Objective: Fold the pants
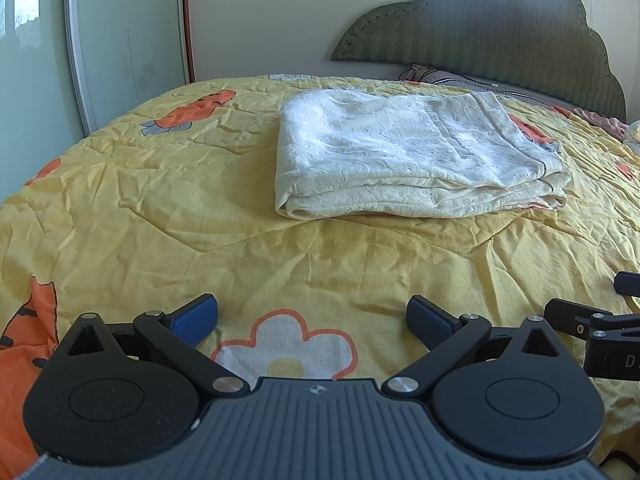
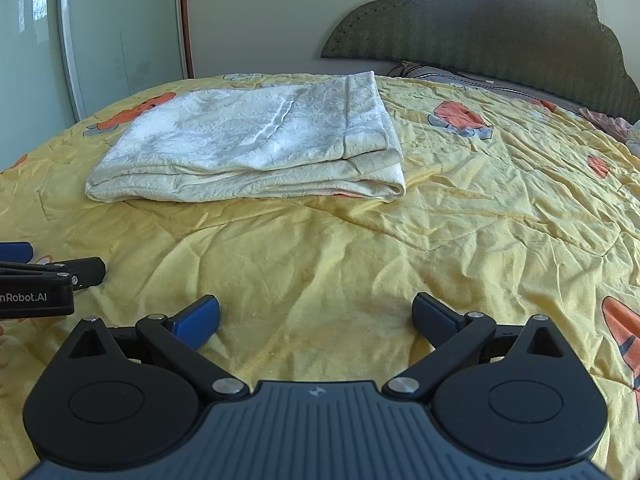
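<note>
The white textured pants [image 1: 416, 156] lie folded in a flat stack of layers on the yellow bedspread [image 1: 160, 208], well ahead of both grippers; they also show in the right wrist view [image 2: 248, 148]. My left gripper [image 1: 312, 320] is open and empty, low over the bedspread near the bed's front. My right gripper [image 2: 316, 318] is open and empty, beside the left one. Part of the right gripper [image 1: 592, 332] shows at the left view's right edge, and part of the left gripper [image 2: 44, 280] at the right view's left edge.
A green padded headboard [image 1: 500, 36] stands at the far end with pillows [image 1: 452, 78] below it. A sliding wardrobe door [image 1: 128, 32] is on the left. Some cloth [image 2: 612, 122] lies at the far right of the bed.
</note>
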The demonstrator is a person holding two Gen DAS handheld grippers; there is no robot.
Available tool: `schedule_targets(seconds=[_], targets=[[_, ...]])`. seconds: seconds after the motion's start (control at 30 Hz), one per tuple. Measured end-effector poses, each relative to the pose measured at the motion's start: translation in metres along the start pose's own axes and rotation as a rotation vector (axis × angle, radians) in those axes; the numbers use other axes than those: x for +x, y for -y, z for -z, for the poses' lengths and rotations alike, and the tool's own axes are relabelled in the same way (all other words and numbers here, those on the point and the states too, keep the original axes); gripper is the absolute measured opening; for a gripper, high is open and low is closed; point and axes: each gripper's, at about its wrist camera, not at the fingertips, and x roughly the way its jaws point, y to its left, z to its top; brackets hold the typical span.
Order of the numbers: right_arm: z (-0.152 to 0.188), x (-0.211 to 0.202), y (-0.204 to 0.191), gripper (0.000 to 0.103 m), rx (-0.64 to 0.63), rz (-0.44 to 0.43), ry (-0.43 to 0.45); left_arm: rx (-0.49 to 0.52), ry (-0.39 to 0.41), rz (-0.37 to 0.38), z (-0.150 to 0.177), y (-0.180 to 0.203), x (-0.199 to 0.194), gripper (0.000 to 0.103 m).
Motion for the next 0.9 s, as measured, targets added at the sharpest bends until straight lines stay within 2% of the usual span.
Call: schedule_targets(seconds=[0.9], targets=[[-0.0004,0.001,0.0001,0.103,0.008,0.004,-0.002,0.008,-0.001,0.012,0.0003,0.001,0.0,0.103]])
